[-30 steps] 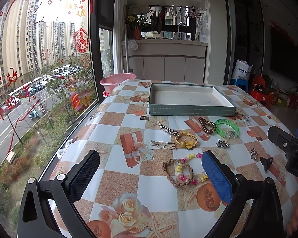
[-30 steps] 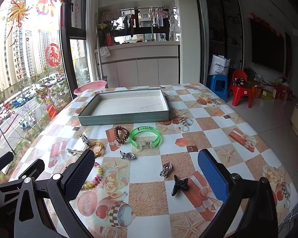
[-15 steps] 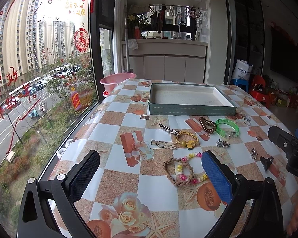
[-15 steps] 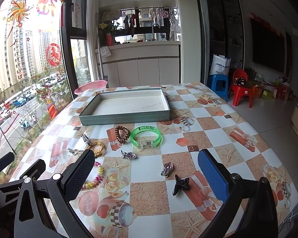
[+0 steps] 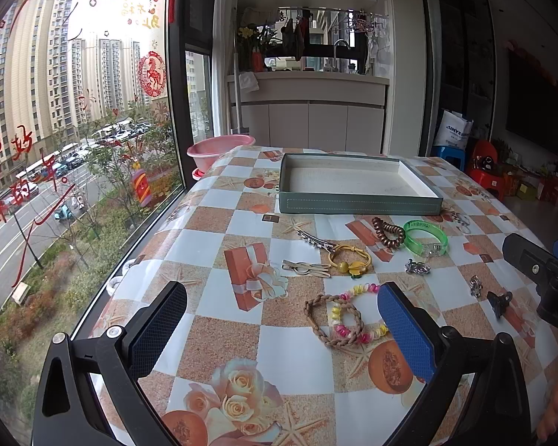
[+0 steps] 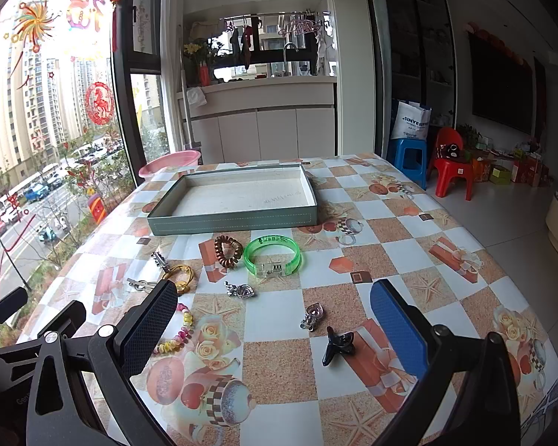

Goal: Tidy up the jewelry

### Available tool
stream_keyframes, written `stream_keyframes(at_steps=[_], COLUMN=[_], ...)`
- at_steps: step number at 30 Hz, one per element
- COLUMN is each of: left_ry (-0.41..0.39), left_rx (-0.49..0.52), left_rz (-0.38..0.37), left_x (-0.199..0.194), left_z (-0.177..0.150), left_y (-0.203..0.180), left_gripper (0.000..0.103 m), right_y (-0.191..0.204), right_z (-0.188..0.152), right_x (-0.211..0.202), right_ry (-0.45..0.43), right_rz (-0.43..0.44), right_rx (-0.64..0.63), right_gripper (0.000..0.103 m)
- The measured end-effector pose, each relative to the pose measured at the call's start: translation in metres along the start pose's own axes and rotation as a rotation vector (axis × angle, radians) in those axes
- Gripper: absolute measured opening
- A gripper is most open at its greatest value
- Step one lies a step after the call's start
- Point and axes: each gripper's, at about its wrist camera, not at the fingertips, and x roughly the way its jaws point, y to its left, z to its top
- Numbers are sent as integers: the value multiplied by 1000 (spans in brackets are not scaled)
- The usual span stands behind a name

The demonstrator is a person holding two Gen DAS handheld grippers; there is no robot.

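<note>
An empty grey-green tray (image 5: 357, 204) (image 6: 234, 221) stands at the table's far side. Jewelry lies in front of it: a green bangle (image 5: 426, 238) (image 6: 272, 256), a brown coil tie (image 5: 387, 232) (image 6: 227, 252), a yellow bracelet (image 5: 349, 258), silver clips (image 5: 305, 268), a braided and a beaded bracelet (image 5: 334, 320), silver charms (image 6: 240, 290) (image 6: 312, 316), a black claw clip (image 6: 336, 343). My left gripper (image 5: 279, 329) is open above the near table, left of the bracelets. My right gripper (image 6: 275, 329) is open, its jaws either side of the charm and claw clip, above them.
A pink basin (image 5: 219, 152) sits at the table's far left corner by the window. The patterned tablecloth (image 5: 223, 334) covers the table. Red and blue stools (image 6: 452, 171) stand on the floor to the right. The right gripper shows in the left wrist view (image 5: 539, 275).
Both grippers have crept slightly forward and stay open; the jewelry has not moved.
</note>
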Motion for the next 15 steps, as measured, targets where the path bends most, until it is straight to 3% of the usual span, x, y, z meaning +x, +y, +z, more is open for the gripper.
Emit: stream_keyframes(at_steps=[15], left_ry=[22], left_rx=[1], left_rz=[-15], left_x=[4], left_z=[-2], left_y=[0], left_gripper=[103], right_y=[-1], right_z=[0], right_x=[0], right_ry=[-5], right_rz=[6], right_rx=[10], right_gripper=[103])
